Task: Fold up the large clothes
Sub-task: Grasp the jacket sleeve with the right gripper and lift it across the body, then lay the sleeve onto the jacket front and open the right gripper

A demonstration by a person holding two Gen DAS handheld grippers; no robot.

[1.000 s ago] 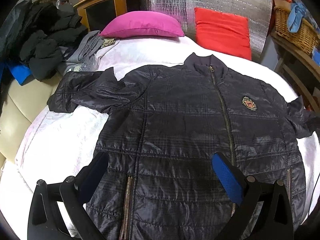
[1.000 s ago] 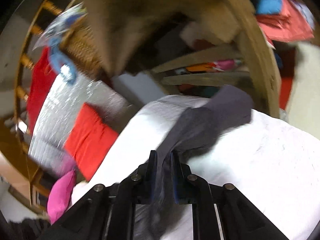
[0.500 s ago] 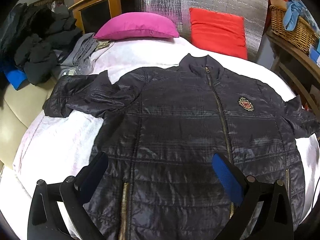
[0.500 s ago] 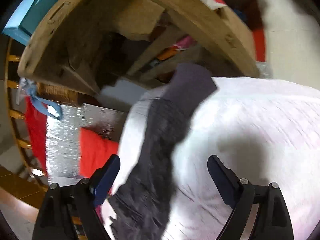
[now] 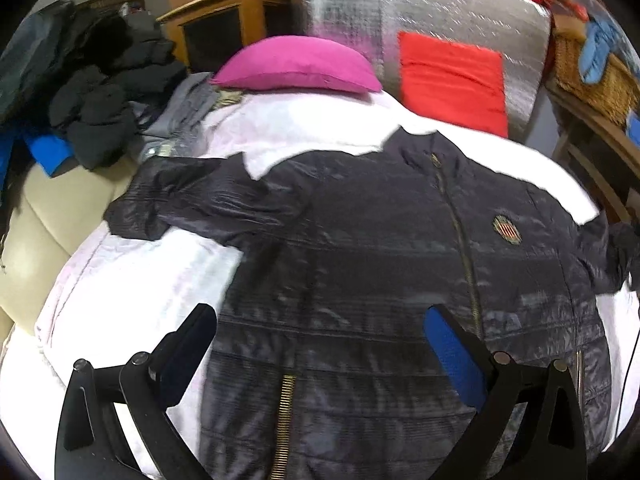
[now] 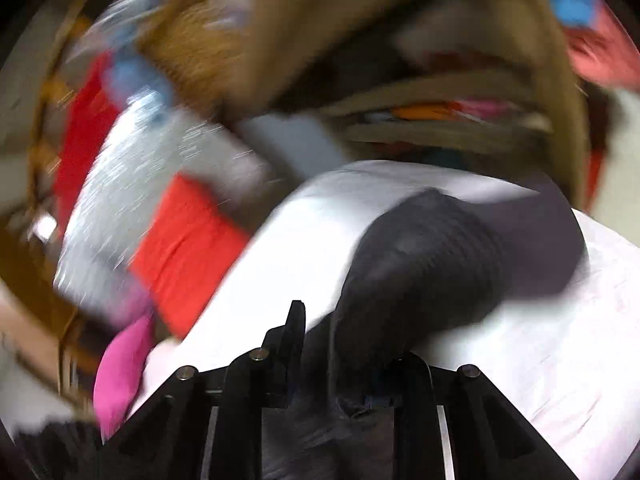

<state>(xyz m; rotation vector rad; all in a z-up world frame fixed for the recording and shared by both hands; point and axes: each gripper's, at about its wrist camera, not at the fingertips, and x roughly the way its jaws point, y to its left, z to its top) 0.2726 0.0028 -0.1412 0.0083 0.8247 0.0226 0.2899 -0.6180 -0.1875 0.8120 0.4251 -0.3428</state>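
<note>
A dark navy quilted jacket (image 5: 380, 264) lies front up on a white bed cover (image 5: 132, 280), zip closed, with a crest badge (image 5: 507, 229) on the chest. Its left sleeve (image 5: 188, 196) lies bunched toward the bed's left side. My left gripper (image 5: 320, 340) is open and empty above the jacket's lower hem. In the blurred right wrist view, my right gripper (image 6: 340, 344) is shut on the jacket's other sleeve (image 6: 432, 256), which bulges up ahead of the fingers over the white cover (image 6: 540, 352).
A pink pillow (image 5: 296, 66) and a red cushion (image 5: 452, 80) lie at the head of the bed against a silver foil mat (image 5: 400, 4). Dark clothes (image 5: 96, 92) are piled at the left. A wicker basket (image 5: 592, 76) on wooden shelves stands at the right.
My right gripper was shut on the sleeve a second ago, was open half a second ago, and is shut on it again. The left gripper drifted slightly over the hem, still open.
</note>
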